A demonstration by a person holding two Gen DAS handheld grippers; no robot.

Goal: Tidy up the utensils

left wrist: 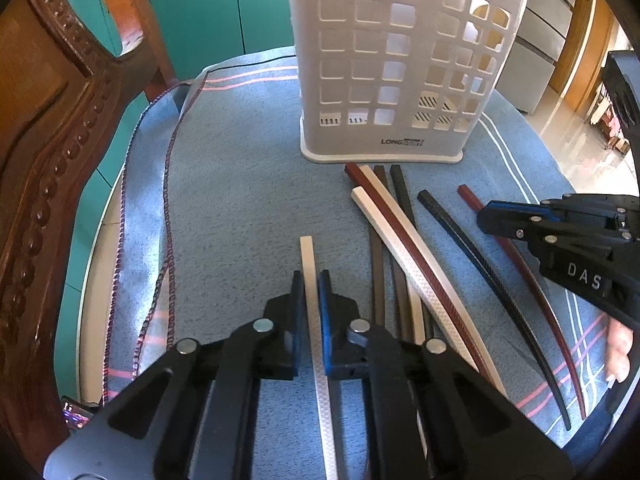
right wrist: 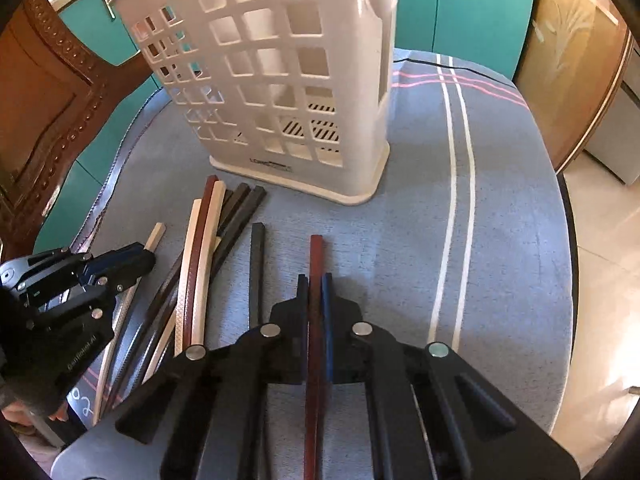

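Note:
A white lattice utensil holder (left wrist: 400, 60) (right wrist: 288, 80) stands upright on the blue cloth. Several chopsticks (left wrist: 400, 248) (right wrist: 200, 264) in white, red-brown, dark brown and black lie in a loose bunch in front of it. My left gripper (left wrist: 312, 280) is shut on a white chopstick (left wrist: 308, 256), which runs between its pads and pokes out ahead. My right gripper (right wrist: 316, 284) is shut on a red-brown chopstick (right wrist: 316, 256). A black chopstick (right wrist: 257, 264) lies just left of it. Each gripper shows in the other's view, at the right edge (left wrist: 492, 220) and the left edge (right wrist: 144, 258).
A carved wooden chair (left wrist: 52, 128) stands close on the left of the round table. The blue cloth (right wrist: 420, 220) with white and pink stripes covers the tabletop; its edge drops off at the right. Teal cabinets (left wrist: 208, 4) stand behind. A person's fingers (left wrist: 618, 352) show at the far right.

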